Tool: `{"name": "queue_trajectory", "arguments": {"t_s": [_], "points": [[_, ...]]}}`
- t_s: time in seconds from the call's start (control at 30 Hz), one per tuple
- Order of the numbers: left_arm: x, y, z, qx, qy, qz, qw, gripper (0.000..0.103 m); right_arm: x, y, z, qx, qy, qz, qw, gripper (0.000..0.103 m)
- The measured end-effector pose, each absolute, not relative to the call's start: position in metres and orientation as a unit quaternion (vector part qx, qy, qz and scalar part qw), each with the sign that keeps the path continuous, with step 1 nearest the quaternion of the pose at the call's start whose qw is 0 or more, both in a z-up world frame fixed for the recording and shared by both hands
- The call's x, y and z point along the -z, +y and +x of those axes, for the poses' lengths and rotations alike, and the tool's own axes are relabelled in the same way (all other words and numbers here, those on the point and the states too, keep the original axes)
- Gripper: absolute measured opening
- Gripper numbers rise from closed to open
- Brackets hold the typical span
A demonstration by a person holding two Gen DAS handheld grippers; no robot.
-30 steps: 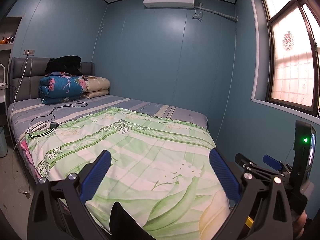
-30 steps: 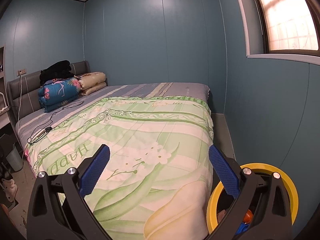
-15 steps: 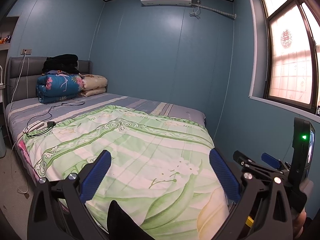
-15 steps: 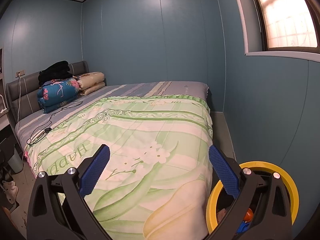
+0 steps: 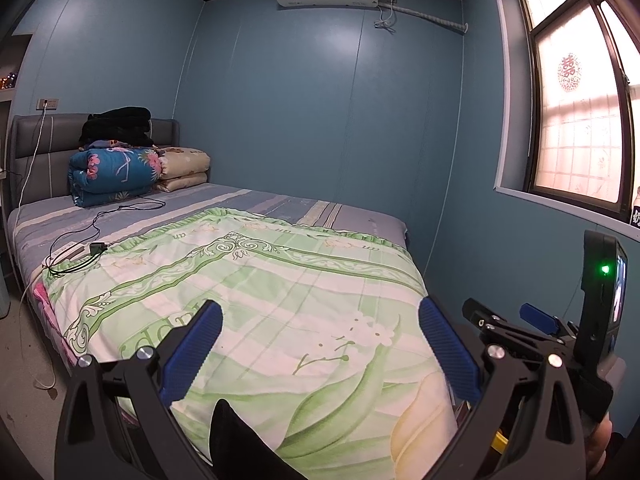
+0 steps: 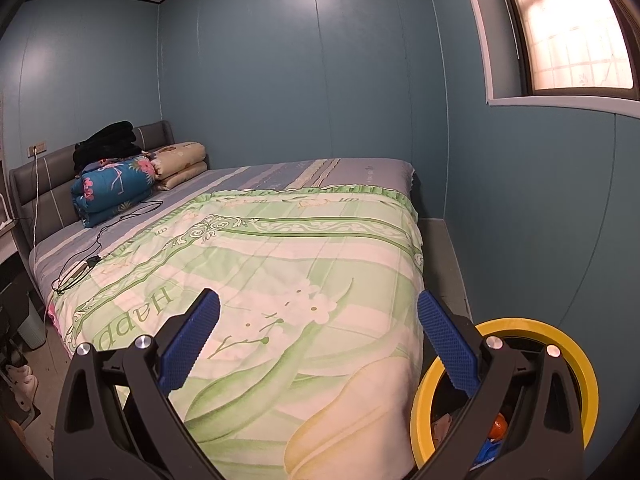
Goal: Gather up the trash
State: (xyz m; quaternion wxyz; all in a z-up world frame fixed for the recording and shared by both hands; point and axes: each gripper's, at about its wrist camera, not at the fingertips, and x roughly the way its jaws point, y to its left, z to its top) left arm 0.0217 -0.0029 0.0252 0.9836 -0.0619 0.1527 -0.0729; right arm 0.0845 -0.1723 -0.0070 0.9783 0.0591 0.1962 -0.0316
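Observation:
A yellow-rimmed trash bin [image 6: 576, 364] stands on the floor at the bed's foot corner on the right, with orange and blue scraps inside. My right gripper [image 6: 318, 340] is open and empty above the foot of the bed, its right finger in front of the bin. My left gripper [image 5: 320, 350] is open and empty over the green floral quilt [image 5: 260, 300]. The right gripper's body and its screen [image 5: 600, 304] show at the right of the left wrist view. No loose trash shows on the bed.
The bed [image 6: 260, 248] fills the middle. Folded quilts and pillows [image 5: 116, 172] lie by the headboard. A black cable with a charger [image 5: 94, 248] lies on the left of the bed. Blue walls and a window [image 5: 576, 112] close the right side. A narrow floor strip [image 6: 448, 256] runs beside the bed.
Both views have shifted slightly; the left gripper tilted up a little, so the bed sits lower. Both grippers stay open and empty.

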Motion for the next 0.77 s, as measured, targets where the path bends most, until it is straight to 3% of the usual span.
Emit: {"name": "queue_trajectory", "arguments": {"t_s": [0.77], "points": [[-0.0228,-0.008,0.021,0.076,0.156,-0.061,0.983,0.095,0.0144,-0.1779,0.09,0.032,0.216,0.071,0.973,0.095]]}}
